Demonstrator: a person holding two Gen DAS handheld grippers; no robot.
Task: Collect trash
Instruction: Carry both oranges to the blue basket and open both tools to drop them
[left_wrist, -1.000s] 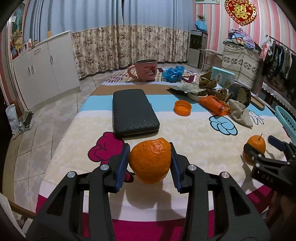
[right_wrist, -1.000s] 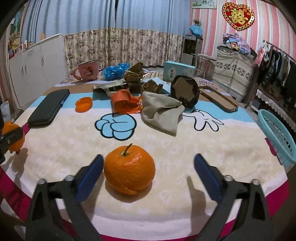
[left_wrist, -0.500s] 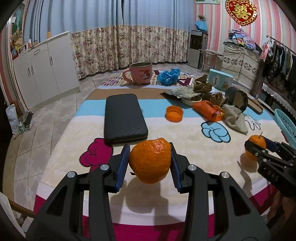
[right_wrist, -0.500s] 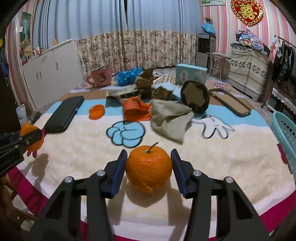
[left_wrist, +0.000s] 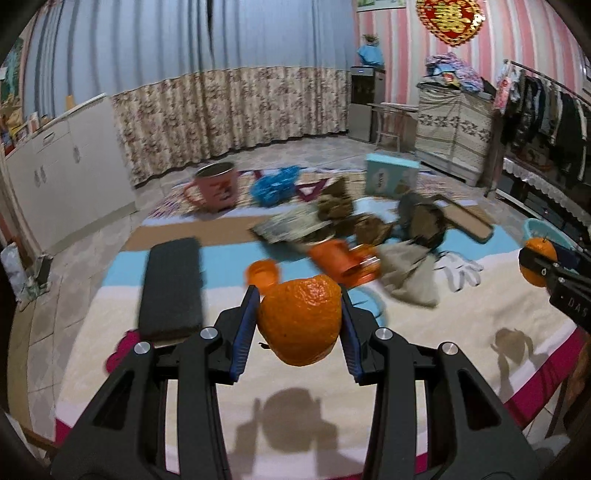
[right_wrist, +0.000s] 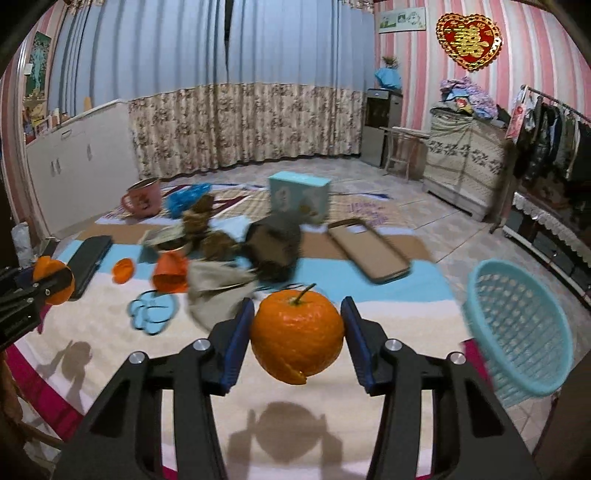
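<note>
The left gripper (left_wrist: 299, 325) is clamped on an orange peel (left_wrist: 300, 320), its blue-padded fingers (left_wrist: 244, 332) pressing both sides and holding it above the worktop (left_wrist: 424, 332). The right gripper (right_wrist: 297, 334) is closed on a stemmed orange (right_wrist: 297, 336), also lifted off the worktop, shadow cast below. Both point forward, roughly level.

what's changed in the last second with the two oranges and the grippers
The right gripper, open around the stemmed orange on the table a second ago, closed on it and lifted it clear; its shadow now falls on the cloth below. The left gripper kept its grip on the other orange and rose too. The trash pile and blue basket stayed put.
</note>
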